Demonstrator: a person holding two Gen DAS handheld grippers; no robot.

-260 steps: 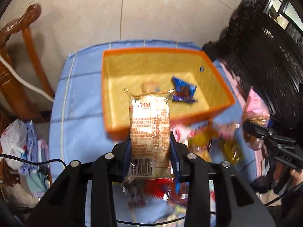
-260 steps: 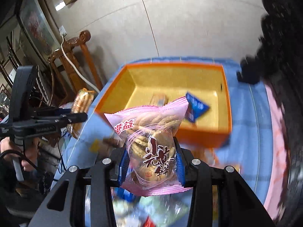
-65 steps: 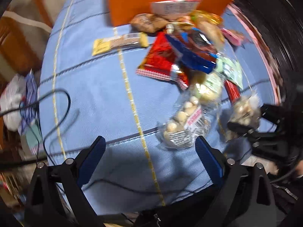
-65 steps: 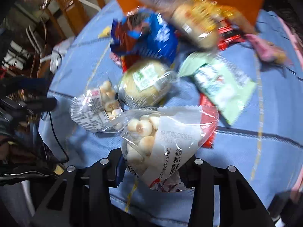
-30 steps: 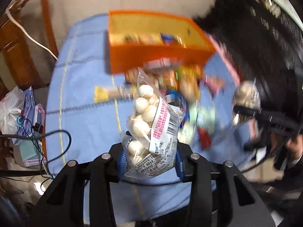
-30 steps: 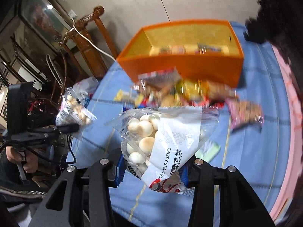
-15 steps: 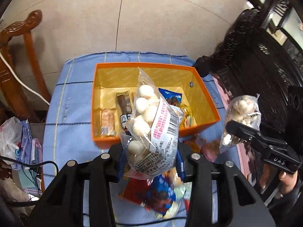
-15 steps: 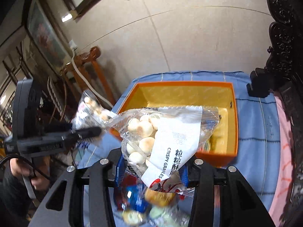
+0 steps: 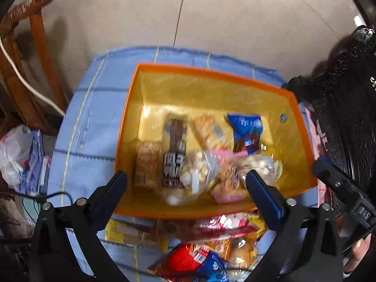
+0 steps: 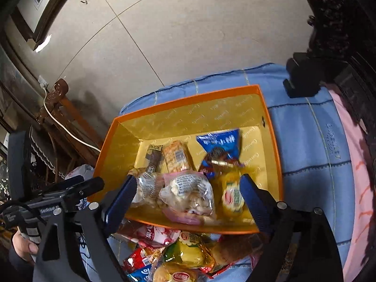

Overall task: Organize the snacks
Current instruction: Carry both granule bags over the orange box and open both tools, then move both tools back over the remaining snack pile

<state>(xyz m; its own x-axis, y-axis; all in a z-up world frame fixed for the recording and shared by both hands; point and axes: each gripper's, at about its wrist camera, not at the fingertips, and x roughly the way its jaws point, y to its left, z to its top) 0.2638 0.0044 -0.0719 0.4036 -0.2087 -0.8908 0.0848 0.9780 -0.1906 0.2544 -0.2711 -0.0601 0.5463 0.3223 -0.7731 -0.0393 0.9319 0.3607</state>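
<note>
Both tools hang over the orange box (image 9: 131, 98), which stands on the blue tabletop (image 9: 94, 127). The left tool (image 9: 185, 188) has just been opening and its jaws now stand wide apart with nothing pinched between them; a clear bag of small round balls (image 9: 199, 171) lies below it in the box, blurred, near the front wall. The right tool (image 10: 188, 192) has also just been opening, and its jaws are spread too; a second clear bag (image 10: 188, 192) lies under it, on top of a pink packet (image 10: 183, 216), and no pad presses on it. Further back in the box lie a brown bar (image 9: 175, 141), a biscuit pack (image 10: 177, 157) and a blue packet (image 9: 246, 129). Outside the box, just beside its front wall, a loose pile of snacks (image 10: 178, 253) is waiting on the tabletop. These packets look light and soft, with air inside, so they probably give under the pads and do not need a strong squeeze. The film looks smooth and shiny and may slip, so it seems better to take a packet across its middle, where the filling gives some body, and not at the thin sealed edge. The round balls and the biscuits are likely brittle, therefore a hard pinch could crush them. The packets in the pile overlap, so one may drag its neighbour when it is lifted.
</note>
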